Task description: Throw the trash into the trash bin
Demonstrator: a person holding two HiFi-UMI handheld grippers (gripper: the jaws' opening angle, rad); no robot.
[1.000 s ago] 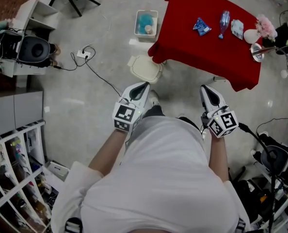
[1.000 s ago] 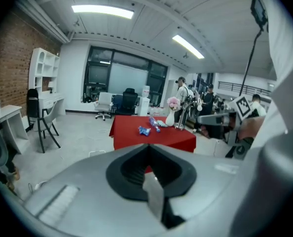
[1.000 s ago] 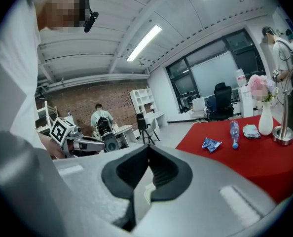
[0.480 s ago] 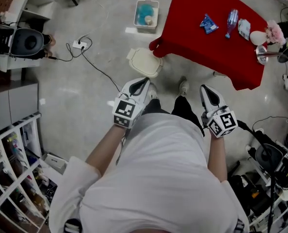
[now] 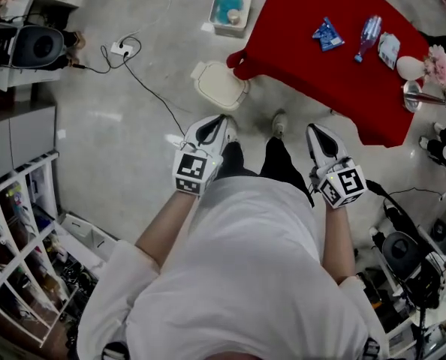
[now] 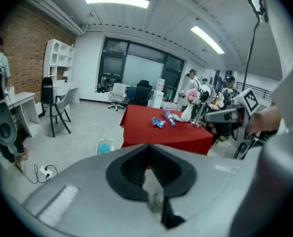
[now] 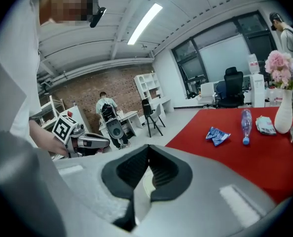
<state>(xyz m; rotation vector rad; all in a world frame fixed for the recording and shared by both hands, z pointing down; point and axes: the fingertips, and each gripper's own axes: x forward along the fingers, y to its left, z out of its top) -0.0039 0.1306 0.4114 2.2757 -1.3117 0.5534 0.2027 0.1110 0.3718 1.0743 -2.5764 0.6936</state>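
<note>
Clenched on nothing, jaws pressed together: left gripper (image 5: 221, 120) and right gripper (image 5: 312, 131), side by side above bare grey floor (image 5: 125, 156). Just beyond, the near edge of the red table (image 5: 313, 66). Far back on it, well apart from both tools, a blue wrapper (image 5: 328, 34) and a plastic bottle (image 5: 369, 30). Off the table's near-left corner, a cream lidded bin (image 5: 220, 86). Left of that, open floor, crossed only by a black cable (image 5: 149, 92).

Closed and empty: left gripper (image 5: 220, 121), right gripper (image 5: 314, 130)
</note>
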